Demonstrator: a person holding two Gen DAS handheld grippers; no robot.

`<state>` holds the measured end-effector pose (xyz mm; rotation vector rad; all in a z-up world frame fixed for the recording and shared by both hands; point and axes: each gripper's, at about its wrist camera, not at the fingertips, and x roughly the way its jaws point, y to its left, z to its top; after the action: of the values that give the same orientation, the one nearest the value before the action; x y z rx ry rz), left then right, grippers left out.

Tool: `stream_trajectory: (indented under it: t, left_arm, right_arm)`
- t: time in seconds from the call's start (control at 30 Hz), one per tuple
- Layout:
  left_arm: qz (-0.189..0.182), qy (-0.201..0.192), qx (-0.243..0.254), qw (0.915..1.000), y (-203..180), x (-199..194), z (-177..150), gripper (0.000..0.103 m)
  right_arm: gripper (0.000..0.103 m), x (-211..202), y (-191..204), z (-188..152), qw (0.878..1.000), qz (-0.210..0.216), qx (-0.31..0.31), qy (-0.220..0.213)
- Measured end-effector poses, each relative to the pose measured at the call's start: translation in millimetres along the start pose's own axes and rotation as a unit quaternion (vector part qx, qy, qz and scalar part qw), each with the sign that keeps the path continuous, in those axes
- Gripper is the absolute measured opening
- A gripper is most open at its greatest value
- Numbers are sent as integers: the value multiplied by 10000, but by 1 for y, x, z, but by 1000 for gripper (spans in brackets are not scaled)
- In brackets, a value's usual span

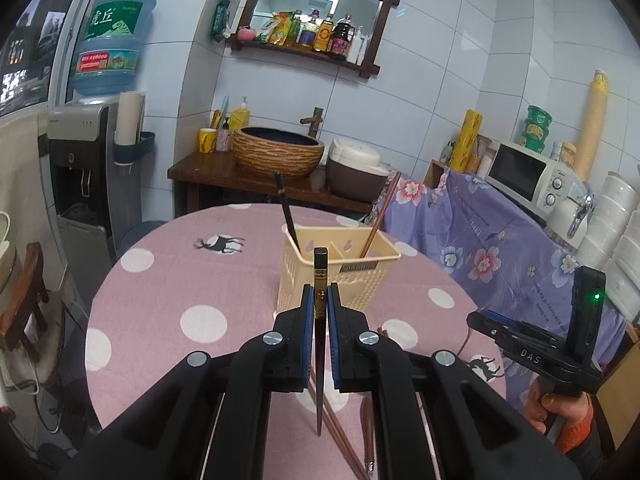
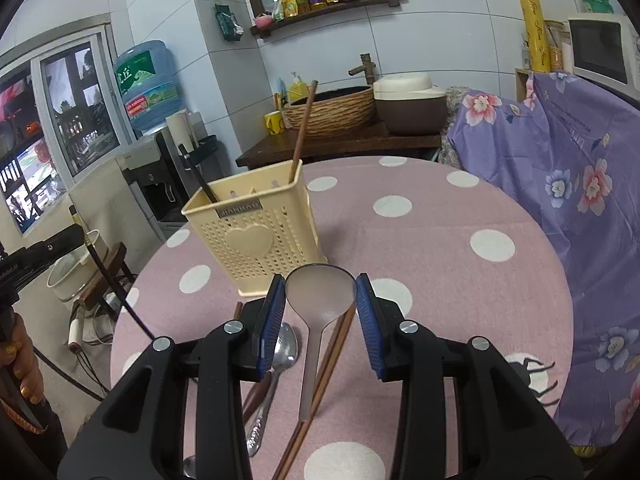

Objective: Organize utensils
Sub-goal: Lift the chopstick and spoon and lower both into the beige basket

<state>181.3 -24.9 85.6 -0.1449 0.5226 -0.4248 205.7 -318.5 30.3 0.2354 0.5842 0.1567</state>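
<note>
Left hand-held gripper [image 1: 320,300] pinches a dark chopstick [image 1: 319,344] near the basket [image 1: 340,276]; right hand-held gripper [image 2: 321,300] is spread around a translucent spoon [image 2: 318,320].

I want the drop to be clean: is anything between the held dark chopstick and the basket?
Nothing visible. The left gripper holds the chopstick with only open space before the basket, whose near compartments look open.

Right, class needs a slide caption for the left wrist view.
Left tool grips a dark chopstick upright before the cream utensil basket on the polka-dot table.
</note>
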Motion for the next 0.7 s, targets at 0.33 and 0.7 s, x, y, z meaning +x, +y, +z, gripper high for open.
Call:
stream_trajectory:
  t: [0.33, 0.7]
  left_arm:
    - [-158, -705, 420, 9965, -32, -10, 106, 8]
    - [396, -963, 392, 9938, -32, 48, 139, 8]
  right_arm:
    - [37, -10, 39, 119, 9953, 170, -337, -891]
    - [37, 45, 67, 153, 9877, -494, -726, -1291]
